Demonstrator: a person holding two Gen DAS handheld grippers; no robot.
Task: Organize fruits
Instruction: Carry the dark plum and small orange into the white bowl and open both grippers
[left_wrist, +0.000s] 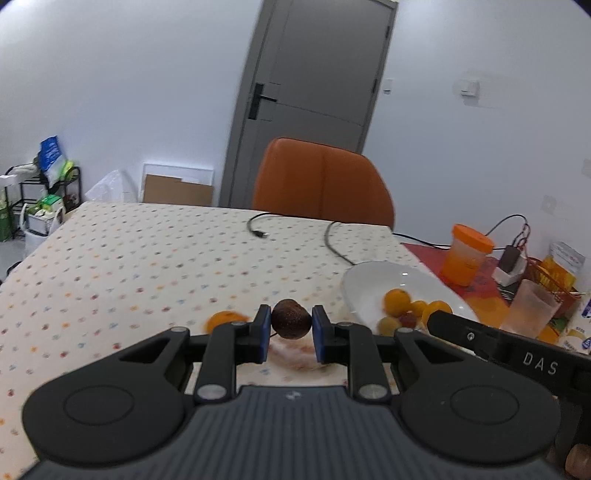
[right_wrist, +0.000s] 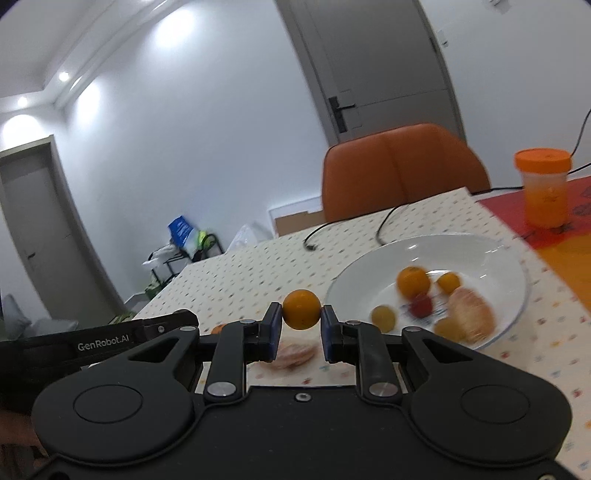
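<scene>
My left gripper (left_wrist: 290, 320) is shut on a dark brown round fruit (left_wrist: 290, 318), held above the dotted tablecloth (left_wrist: 147, 266). An orange fruit (left_wrist: 224, 319) lies on the cloth just left of the fingers, and a pale peeled piece (left_wrist: 293, 352) lies below them. My right gripper (right_wrist: 301, 311) is shut on a small orange fruit (right_wrist: 301, 308), left of the white bowl (right_wrist: 491, 254). The bowl holds several small orange, yellow and red fruits (right_wrist: 413, 282) and a pale peeled piece (right_wrist: 471, 314). In the left wrist view the bowl (left_wrist: 380, 275) sits to the right, partly behind the right gripper's black body (left_wrist: 509, 350).
An orange chair (left_wrist: 321, 181) stands at the far table edge. Black cables (left_wrist: 258, 230) lie on the cloth. An orange-lidded jar (right_wrist: 543, 186) stands on a red mat (right_wrist: 546, 236) beyond the bowl; a clear cup (left_wrist: 530, 308) and packets (left_wrist: 561, 266) crowd the right side.
</scene>
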